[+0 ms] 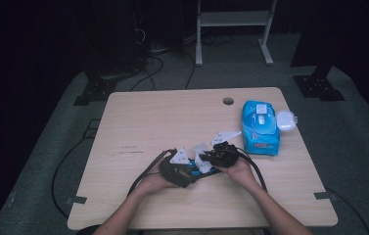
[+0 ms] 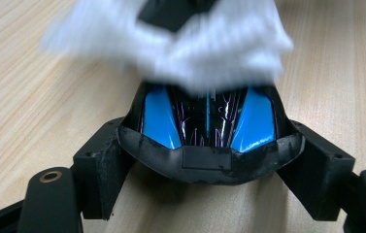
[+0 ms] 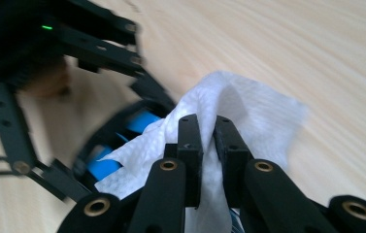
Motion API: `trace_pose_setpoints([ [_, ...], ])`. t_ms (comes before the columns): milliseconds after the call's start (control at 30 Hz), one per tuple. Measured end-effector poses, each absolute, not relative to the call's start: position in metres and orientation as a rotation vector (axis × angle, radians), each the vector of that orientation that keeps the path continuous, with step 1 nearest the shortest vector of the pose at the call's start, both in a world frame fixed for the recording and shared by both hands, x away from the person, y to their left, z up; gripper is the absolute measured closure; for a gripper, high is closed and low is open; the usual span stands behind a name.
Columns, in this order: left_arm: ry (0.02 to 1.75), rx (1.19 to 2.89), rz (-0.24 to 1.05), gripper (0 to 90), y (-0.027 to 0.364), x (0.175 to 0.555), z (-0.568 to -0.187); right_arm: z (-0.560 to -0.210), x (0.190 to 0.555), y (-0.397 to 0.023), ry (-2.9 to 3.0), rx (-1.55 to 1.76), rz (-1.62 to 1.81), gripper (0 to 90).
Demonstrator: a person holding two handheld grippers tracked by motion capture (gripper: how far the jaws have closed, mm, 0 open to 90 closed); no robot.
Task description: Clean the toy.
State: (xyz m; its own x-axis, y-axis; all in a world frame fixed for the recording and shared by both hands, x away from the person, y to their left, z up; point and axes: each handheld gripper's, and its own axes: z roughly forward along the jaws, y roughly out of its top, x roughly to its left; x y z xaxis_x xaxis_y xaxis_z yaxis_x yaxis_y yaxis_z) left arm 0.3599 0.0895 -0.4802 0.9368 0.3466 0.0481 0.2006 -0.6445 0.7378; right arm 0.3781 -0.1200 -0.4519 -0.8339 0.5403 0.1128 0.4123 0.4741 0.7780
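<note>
On the pale wooden counter (image 1: 138,127), seen from the high view, the left gripper (image 1: 184,172) sits at about 6 o'clock, a little left of centre, held in the person's left hand (image 1: 153,182). Its fingers (image 2: 98,174) are clenched on either side of a black and blue computer mouse (image 2: 208,127), whose glossy shell shows two bright blue panels and thin purple lines; no lettering on it can be read. In the left gripper view the mouse lies straight ahead at 12 o'clock, with its near rim pressed between the fingers.

Just to the right, the right gripper (image 1: 210,157) meets the left one over the mouse. Its fingers (image 3: 190,145) are pinched tight on a white wipe (image 3: 248,111), a crumpled textured sheet that drapes over the far end of the mouse and touches it. The wipe is blurred in the left gripper view.

Farther right, at about 3 o'clock on the counter, lies a blue wipes packet (image 1: 260,128) with a white oval flap on top and a red patch near its lower edge; the print is too small to read. A small white plastic case (image 1: 286,120) rests touching the packet's right side. A round cable hole (image 1: 228,101) sits at about 1 o'clock.
</note>
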Motion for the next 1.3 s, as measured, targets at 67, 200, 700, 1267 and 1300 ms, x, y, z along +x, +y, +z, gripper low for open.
trace_pose_setpoints([
  [67,0.386,2.29,0.235,23.9,0.09,0.36,-0.48,-0.453,0.377,-0.113,2.58,0.806,1.29,82.3],
  [200,0.384,2.29,0.236,23.9,0.09,0.36,-0.48,-0.452,0.38,-0.122,2.563,0.809,1.27,82.3],
  [700,0.385,2.292,0.235,23.9,0.09,0.36,-0.48,-0.463,0.367,-0.203,2.472,1.008,1.166,82.2],
  [1267,0.381,2.292,0.229,23.9,0.09,0.361,-0.48,-0.457,0.386,-0.169,2.477,0.98,1.237,82.0],
  [1300,0.384,2.291,0.226,24.0,0.09,0.361,-0.481,-0.457,0.388,-0.166,2.479,0.971,1.236,82.0],
])
